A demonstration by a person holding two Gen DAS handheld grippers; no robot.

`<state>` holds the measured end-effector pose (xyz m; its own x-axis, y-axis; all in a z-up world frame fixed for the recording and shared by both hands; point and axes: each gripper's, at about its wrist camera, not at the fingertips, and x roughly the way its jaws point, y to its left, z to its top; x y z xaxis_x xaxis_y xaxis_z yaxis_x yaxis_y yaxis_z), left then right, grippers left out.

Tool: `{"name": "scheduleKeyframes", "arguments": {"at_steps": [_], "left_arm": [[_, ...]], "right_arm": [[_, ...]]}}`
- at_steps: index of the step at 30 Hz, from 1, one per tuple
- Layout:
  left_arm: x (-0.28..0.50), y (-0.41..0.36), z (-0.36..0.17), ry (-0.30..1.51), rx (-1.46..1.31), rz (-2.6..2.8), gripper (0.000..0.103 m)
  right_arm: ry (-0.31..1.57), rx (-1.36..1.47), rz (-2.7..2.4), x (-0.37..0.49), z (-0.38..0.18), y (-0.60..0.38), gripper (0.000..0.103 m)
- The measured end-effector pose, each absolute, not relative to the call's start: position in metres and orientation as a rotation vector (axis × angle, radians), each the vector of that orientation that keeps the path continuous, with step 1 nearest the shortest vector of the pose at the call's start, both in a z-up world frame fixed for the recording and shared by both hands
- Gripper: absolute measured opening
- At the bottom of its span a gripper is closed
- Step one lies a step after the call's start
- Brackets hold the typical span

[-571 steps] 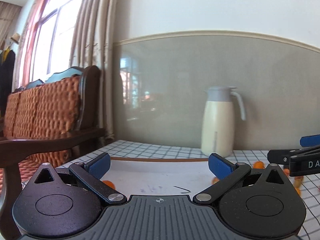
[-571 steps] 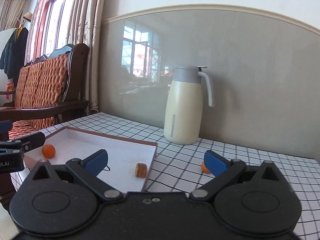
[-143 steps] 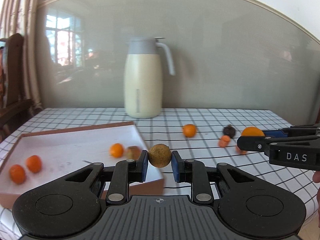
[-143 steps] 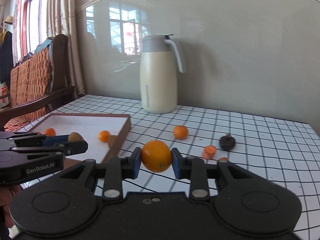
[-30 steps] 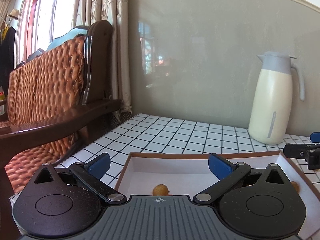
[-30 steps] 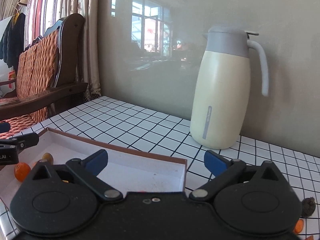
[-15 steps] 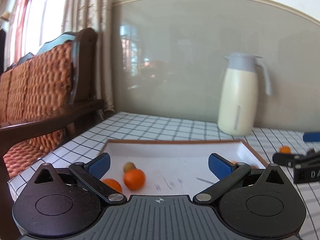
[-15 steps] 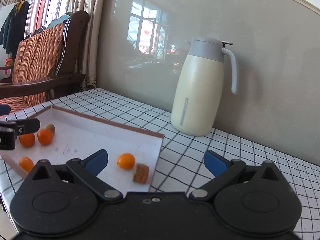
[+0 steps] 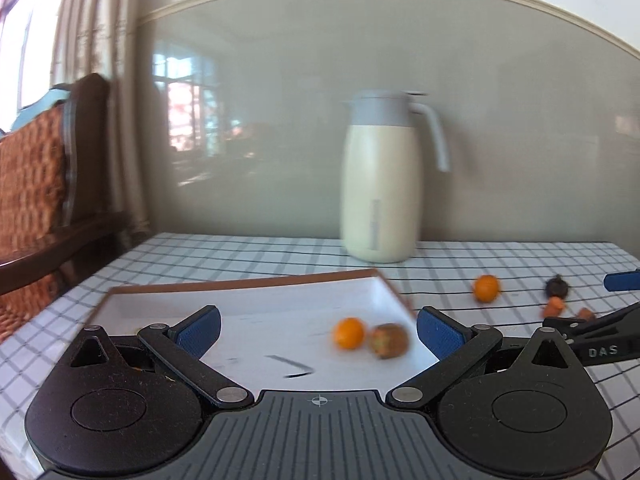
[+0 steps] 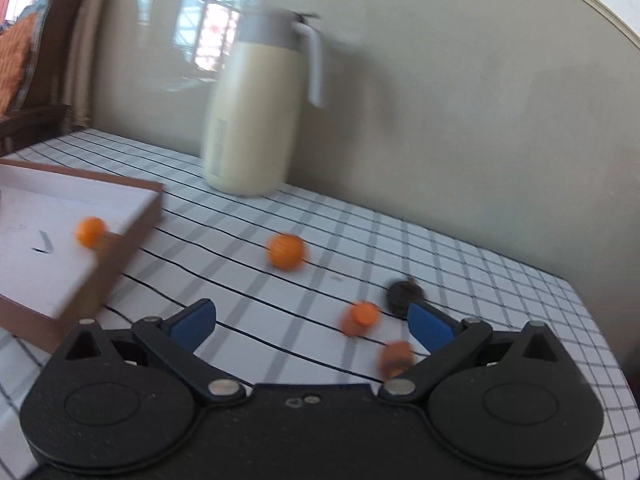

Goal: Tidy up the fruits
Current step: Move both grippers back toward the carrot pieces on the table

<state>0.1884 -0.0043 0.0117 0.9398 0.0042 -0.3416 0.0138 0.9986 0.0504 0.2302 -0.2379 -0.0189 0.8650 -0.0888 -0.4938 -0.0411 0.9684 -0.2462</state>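
- Both views have swung right since 0.5 s ago; loose fruit on the worktop (image 10: pixel 460 264) now in frame.
- Left gripper (image 9: pixel 318 326): jaws wide, empty, over the tray (image 9: pixel 248 282).
- Right gripper (image 10: pixel 310 326): wide, empty, above orange pieces (image 10: pixel 360 318).
- Tray holds an orange (image 9: pixel 349 333) and a brown fruit (image 9: pixel 389 341), touching.

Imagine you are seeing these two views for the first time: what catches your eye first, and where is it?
The tall cream jug by the wall stands out first. Next, the white tray with an orange fruit inside. Loose on the checked cloth, another orange and a dark fruit lie before the open right gripper.
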Motion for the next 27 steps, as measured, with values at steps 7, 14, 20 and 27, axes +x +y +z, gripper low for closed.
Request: {"name": "scheduleKeyframes", "arguments": {"at_steps": [7,14,20,27], "left_arm": [[0.202,-0.046,0.009,0.344,0.062,-0.099,0.103],[0.22,-0.091,0.003,0.359,0.079,-0.184,0.103],[0.231,-0.122,-0.005,0.386,0.095,-0.248,0.103],[0.251,-0.166,-0.015,0.44,0.161,-0.313,0.103]], "right_arm": [[0.649,-0.226,-0.07,0.249,-0.04,-0.281,0.077],[0.656,-0.197,-0.077,0.253,-0.042,-0.304,0.076],[0.662,-0.164,-0.065,0.259,-0.043,-0.322,0.074],[0.661,-0.12,-0.06,0.25,-0.04,-0.345,0.049]]}}
